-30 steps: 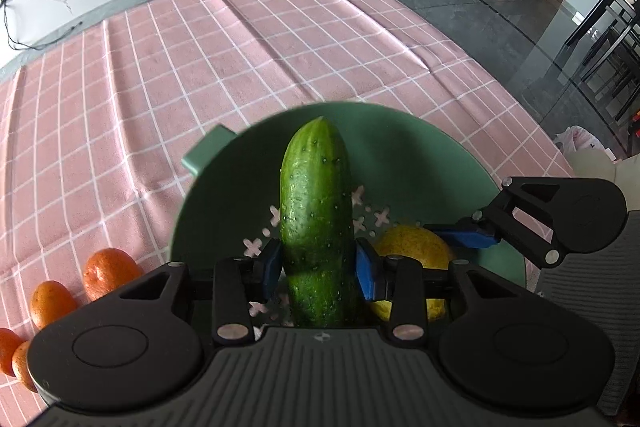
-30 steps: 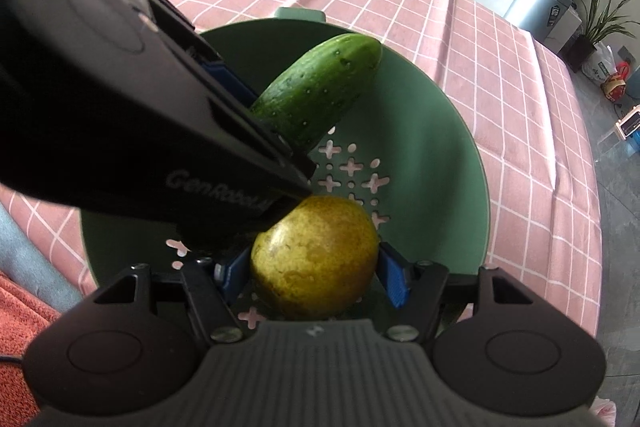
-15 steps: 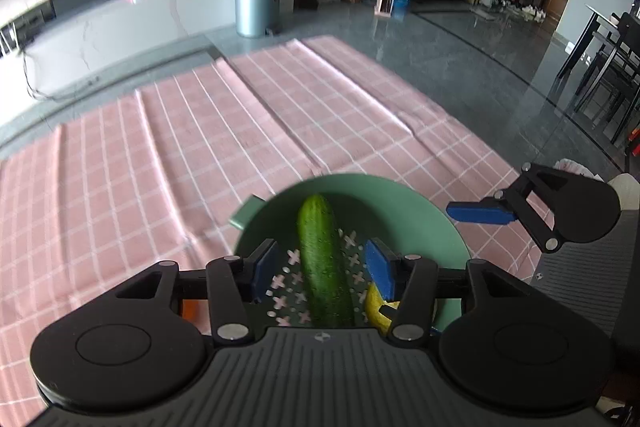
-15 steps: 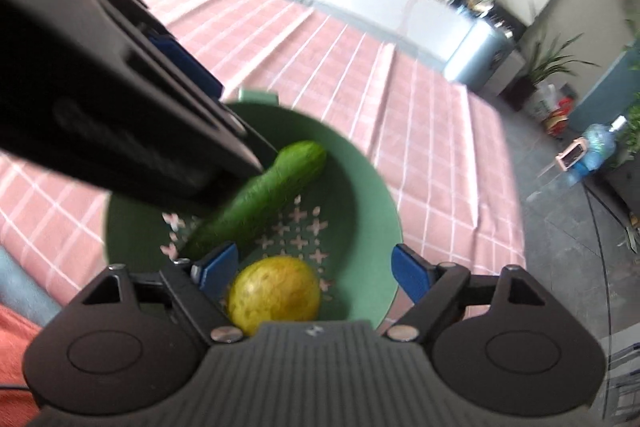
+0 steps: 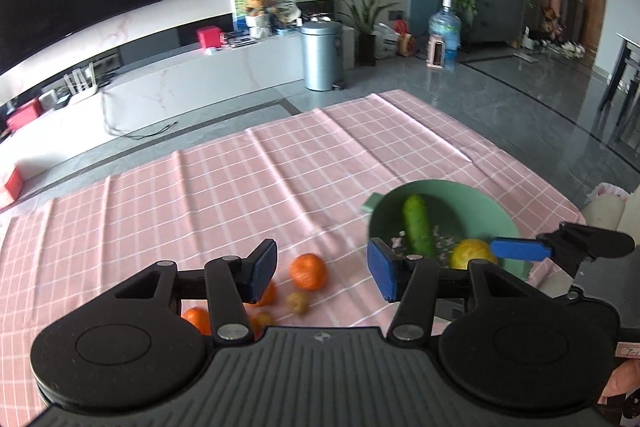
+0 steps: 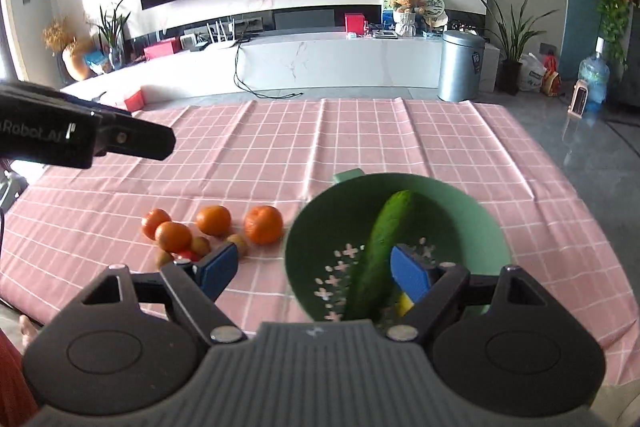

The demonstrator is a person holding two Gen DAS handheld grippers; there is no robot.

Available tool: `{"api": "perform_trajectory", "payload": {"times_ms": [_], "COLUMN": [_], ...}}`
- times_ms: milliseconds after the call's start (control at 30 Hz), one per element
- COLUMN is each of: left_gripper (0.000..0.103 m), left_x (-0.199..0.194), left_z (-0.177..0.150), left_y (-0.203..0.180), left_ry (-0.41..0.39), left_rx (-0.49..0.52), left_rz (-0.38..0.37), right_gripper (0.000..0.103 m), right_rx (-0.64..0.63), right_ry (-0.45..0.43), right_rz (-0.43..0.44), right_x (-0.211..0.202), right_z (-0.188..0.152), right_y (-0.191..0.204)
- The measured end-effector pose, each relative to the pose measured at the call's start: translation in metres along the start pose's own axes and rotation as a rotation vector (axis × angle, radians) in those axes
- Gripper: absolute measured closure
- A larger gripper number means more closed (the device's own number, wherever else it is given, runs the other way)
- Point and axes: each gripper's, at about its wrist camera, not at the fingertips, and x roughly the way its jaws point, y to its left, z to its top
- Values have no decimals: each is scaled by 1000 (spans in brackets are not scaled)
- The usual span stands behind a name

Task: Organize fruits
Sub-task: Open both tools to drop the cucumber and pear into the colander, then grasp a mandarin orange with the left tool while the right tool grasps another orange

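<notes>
Your cucumber [image 6: 387,247] is dark green and bumpy, lying lengthwise in the green bowl [image 6: 472,211] with its far tip resting up against the rim. Beside it sits a round yellow fruit [image 5: 472,254], its skin a little mottled; from your right wrist camera only a sliver of it shows behind the blue pad. The bowl has flower-shaped cut-outs in its bottom and a small handle at the far edge, and it stands on the pink checked cloth [image 6: 360,139].

Your left tongs [image 5: 322,269] stand open with nothing between the pads; the bowl lies ahead and to their right, and the loose fruit on the cloth lies just below and to the left. Your right tongs [image 6: 316,269] are spread wide and hold nothing; the cucumber and bowl lie under the right pad, apart from it, and the oranges are off to the left of the left pad.

Count: one cucumber and one yellow fruit in the bowl. On the cloth, four oranges [image 6: 263,224] in a loose cluster, with about three small brownish fruits [image 6: 239,242] tucked among them and a bit of something red I cannot identify.
</notes>
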Motion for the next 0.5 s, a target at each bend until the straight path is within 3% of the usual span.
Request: {"api": "perform_trajectory", "payload": {"times_ms": [200,500], "left_gripper": [41,41], "left_x": [-6,12], "left_z": [-30,-62], "left_y": [44,77], "left_ry": [37,91], "left_rx": [-92,-155], "left_rz": [40,14], "right_gripper": [23,40], "right_rx": [84,-5], "right_ry": [-47,-19], "right_rz": [54,85], "right_x": [2,28], "right_z": [-15,-6], "right_y": [32,60]}}
